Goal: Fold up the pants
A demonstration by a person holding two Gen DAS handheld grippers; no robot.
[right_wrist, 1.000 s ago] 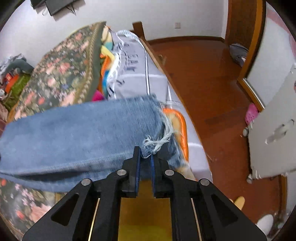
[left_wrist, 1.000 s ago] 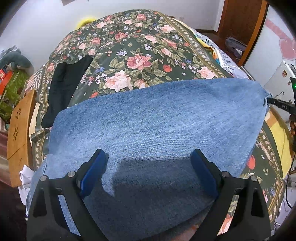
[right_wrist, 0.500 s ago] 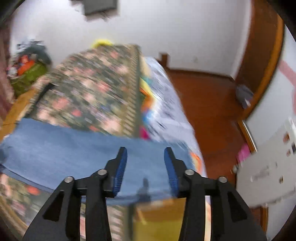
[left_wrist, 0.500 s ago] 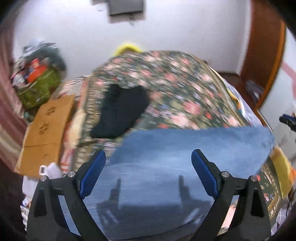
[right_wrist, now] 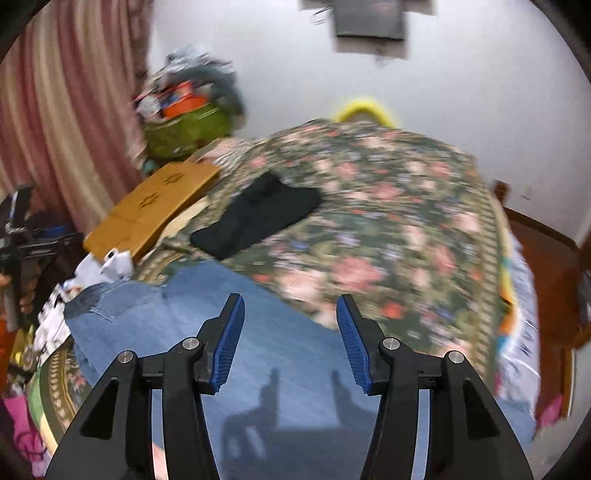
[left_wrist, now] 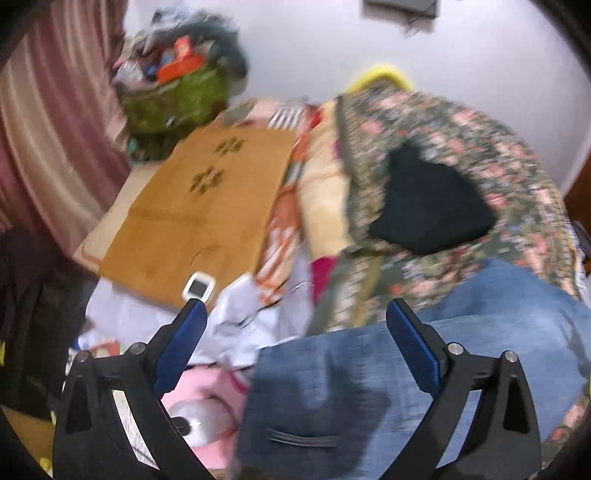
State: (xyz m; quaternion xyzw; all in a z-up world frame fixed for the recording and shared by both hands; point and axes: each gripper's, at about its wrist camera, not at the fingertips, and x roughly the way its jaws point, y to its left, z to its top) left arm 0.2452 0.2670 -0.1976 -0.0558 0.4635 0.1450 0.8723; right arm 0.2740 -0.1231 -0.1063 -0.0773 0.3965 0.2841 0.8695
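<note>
The left hand-held gripper is seen spread wide, nothing between its blue pads; the right hand-held gripper is likewise spread, empty, though less widely. Both are held above the bed, apart from the cloth.

One pair of blue denim pants is laid across the lower part of the right wrist frame, on the floral bedspread; gripper shadows are cast on the denim. In the left wrist frame the pants fill the lower right.

One black garment is noted on the bedspread at right of centre, well apart from the denim. One tan cardboard sheet with flower-shaped cut-outs lies at centre left, beside the bed. One green bag, heaped with clutter, stands at upper left by a striped pink curtain. White and pink items are piled at lower left, blurred. One dark wall-mounted object is seen at top centre.
</note>
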